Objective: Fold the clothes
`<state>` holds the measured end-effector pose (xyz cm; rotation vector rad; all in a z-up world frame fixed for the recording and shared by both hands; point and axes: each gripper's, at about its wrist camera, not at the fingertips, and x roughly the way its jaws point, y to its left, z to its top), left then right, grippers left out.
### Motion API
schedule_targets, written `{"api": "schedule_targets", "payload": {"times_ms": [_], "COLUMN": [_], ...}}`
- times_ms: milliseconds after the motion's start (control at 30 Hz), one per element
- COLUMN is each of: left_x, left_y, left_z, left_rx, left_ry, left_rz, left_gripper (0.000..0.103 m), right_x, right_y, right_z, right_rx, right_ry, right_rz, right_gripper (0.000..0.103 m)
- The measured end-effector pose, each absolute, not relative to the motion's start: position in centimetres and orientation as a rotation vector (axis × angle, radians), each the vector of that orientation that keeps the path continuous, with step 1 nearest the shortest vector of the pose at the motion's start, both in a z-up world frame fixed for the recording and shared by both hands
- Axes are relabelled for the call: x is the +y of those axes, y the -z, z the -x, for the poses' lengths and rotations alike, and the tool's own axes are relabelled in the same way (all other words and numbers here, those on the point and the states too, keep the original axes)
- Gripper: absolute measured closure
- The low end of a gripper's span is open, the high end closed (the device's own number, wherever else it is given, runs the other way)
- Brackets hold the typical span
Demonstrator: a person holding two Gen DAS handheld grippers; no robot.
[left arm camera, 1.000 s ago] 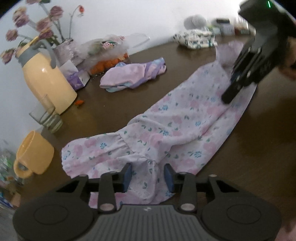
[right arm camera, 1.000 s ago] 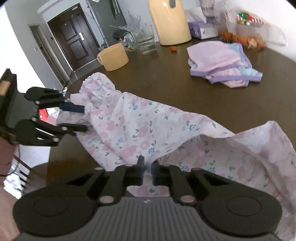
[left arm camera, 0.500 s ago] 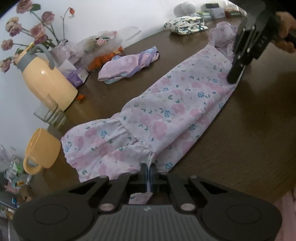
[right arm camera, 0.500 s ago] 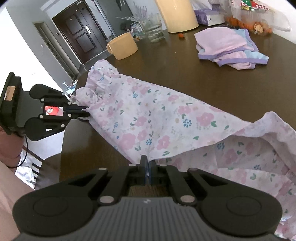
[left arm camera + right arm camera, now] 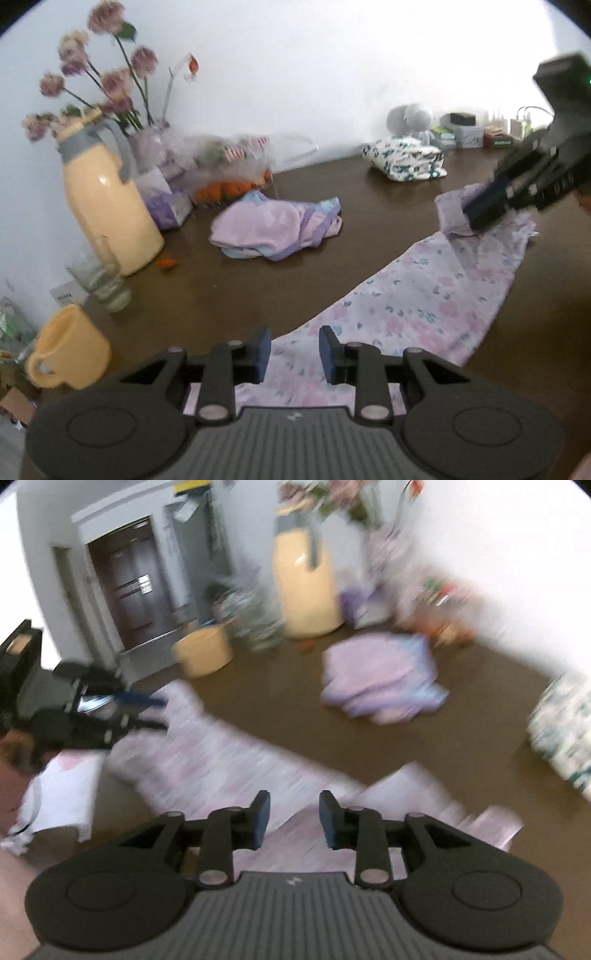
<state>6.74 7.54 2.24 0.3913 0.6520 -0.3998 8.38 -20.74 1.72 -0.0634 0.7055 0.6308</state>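
- Left wrist view: the left gripper [image 5: 291,350] stands spread wide with nothing between its pads, low over the near end of the floral garment [image 5: 417,306], which lies stretched across the brown table [image 5: 229,295]. At the far end the right gripper [image 5: 480,210] is at a turned-up flap; I cannot tell from here whether it grips. The jug [image 5: 107,206], mug [image 5: 70,354] and other clothes [image 5: 277,225] sit well apart, probably leaving room for folding.
- Right wrist view: heavily blurred. The right gripper [image 5: 293,819] is parted and empty above the garment [image 5: 229,760]; the left gripper [image 5: 147,712] shows its fingers apart at the other end.
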Motion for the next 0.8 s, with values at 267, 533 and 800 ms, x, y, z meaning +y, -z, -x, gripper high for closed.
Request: {"api": "schedule_targets", "payload": {"times_ms": [267, 533, 800], "left_x": [7.2, 8.7, 3.8], "left_y": [2.5, 2.4, -1.6], "left_z": [-8.0, -7.8, -8.6], "left_rx": [0.766, 0.786, 0.671], "left_ry": [0.392, 0.385, 0.498], "left_rz": [-0.361, -0.293, -0.335], "left_gripper": [0.079, 0.079, 0.079], "right_x": [-16.5, -21.8, -25.4], "right_y": [3.0, 5.2, 0.5], "right_z": [-11.2, -10.1, -6.0], "right_rx": [0.721, 0.775, 0.639], "right_ry": [-0.635, -0.546, -0.515], "right_rz": [0.261, 0.215, 0.169], "right_gripper": [0.071, 0.071, 0.063]}}
